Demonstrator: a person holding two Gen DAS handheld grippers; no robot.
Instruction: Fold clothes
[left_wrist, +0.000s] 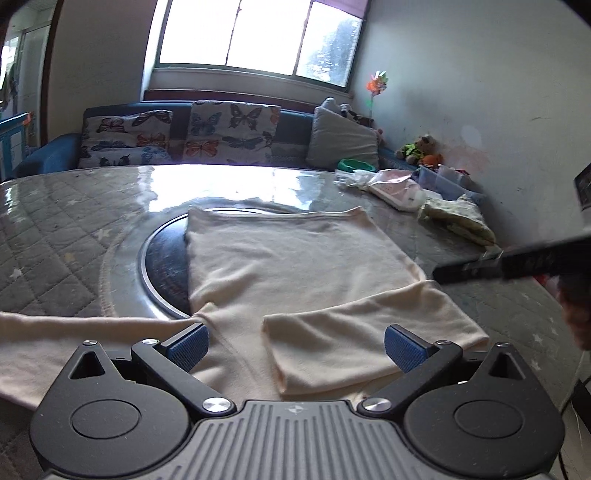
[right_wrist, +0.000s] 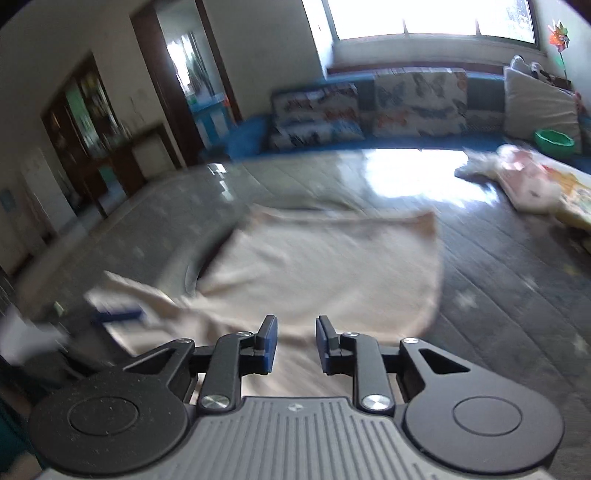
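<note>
- The cream top (left_wrist: 295, 266) lies flat across the middle of the desk (left_wrist: 55, 229), its hem toward the far edge.
- One sleeve (left_wrist: 369, 347) is folded in over the body near the front edge; the other sleeve (left_wrist: 74, 332) trails out toward the left edge, so I judge the fold partly done.
- The fabric looks soft, plain and lightly creased.
- The left hand-held gripper (left_wrist: 295, 349) is spread wide, holding nothing.
- The right hand-held gripper (right_wrist: 295, 345) is narrowly parted and empty, blurred.

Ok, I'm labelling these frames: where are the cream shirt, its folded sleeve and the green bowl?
cream shirt (left_wrist: 295, 258): left wrist view, middle of its body.
folded sleeve (left_wrist: 369, 339): left wrist view, middle of the folded-over part.
green bowl (right_wrist: 554, 139): right wrist view, its rim.
</note>
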